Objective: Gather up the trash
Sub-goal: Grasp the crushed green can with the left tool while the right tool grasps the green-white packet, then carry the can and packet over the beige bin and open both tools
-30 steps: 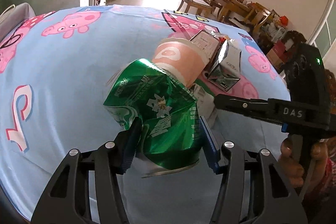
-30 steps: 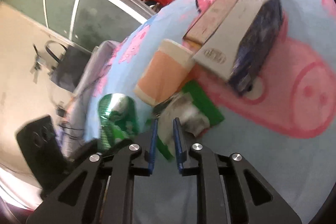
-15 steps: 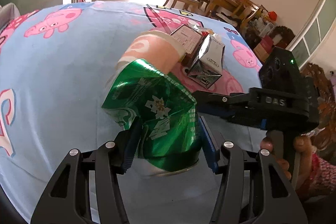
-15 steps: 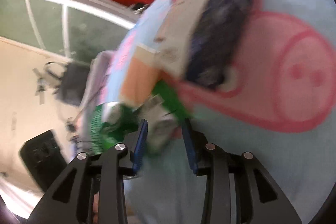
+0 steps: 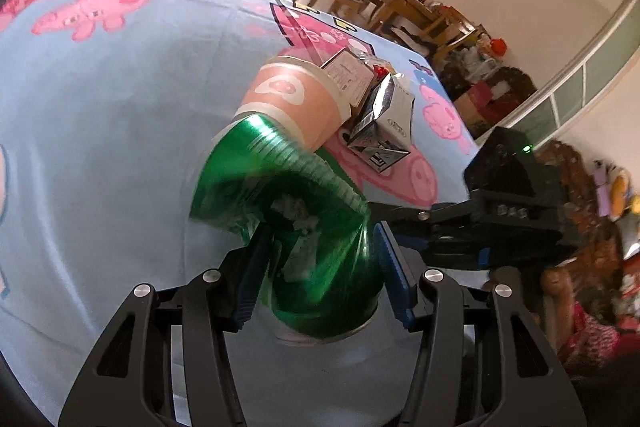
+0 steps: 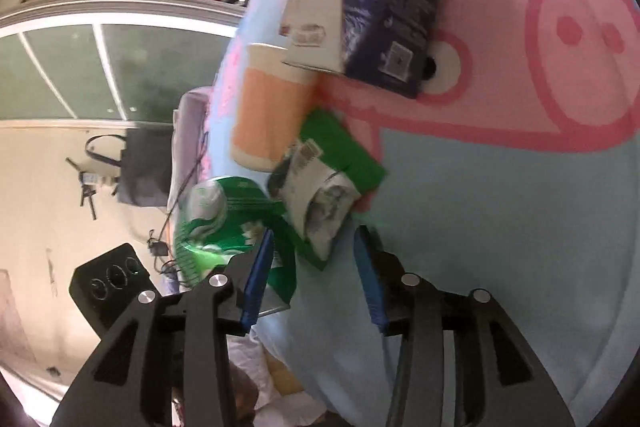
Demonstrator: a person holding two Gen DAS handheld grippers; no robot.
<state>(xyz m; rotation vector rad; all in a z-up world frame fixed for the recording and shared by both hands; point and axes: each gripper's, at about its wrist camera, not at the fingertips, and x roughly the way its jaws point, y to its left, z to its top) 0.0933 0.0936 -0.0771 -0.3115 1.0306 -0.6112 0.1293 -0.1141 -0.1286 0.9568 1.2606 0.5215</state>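
Left wrist view, lower centre: left hand-held gripper point(image 5: 320, 267) pinching a green foil bag point(image 5: 296, 223) at its lower end, both blue pads pressed on its sides, bag mouth tilted up toward the pile. Bag looks light, thin, crinkly and slippery; judged best held by a fold of the rim or the gathered base, as it is now. Just above it, centre frame, a pink paper cup point(image 5: 296, 103) lies on its side on the blue cartoon-print cloth point(image 5: 100, 131) over the worktop, touching the bag's top edge. Right of the cup, a grey carton point(image 5: 384, 131) and a small box point(image 5: 348, 75) lean together. Right edge: right hand-held gripper body, fingers hidden behind the bag.

Right wrist view, lower centre: right hand-held gripper point(image 6: 314, 269) spread, nothing pinched; a crumpled green and white wrapper point(image 6: 324, 187) lies just ahead of the tips, next to the bag. Wrapper looks soft, light, easily crushed; take it across the crumpled white end.

Versus a second ago: right jaws have just been opening from nearly closed, no thing between them; the view has rolled and the wrapper sits closer. Left grip unchanged, bag turned a bit
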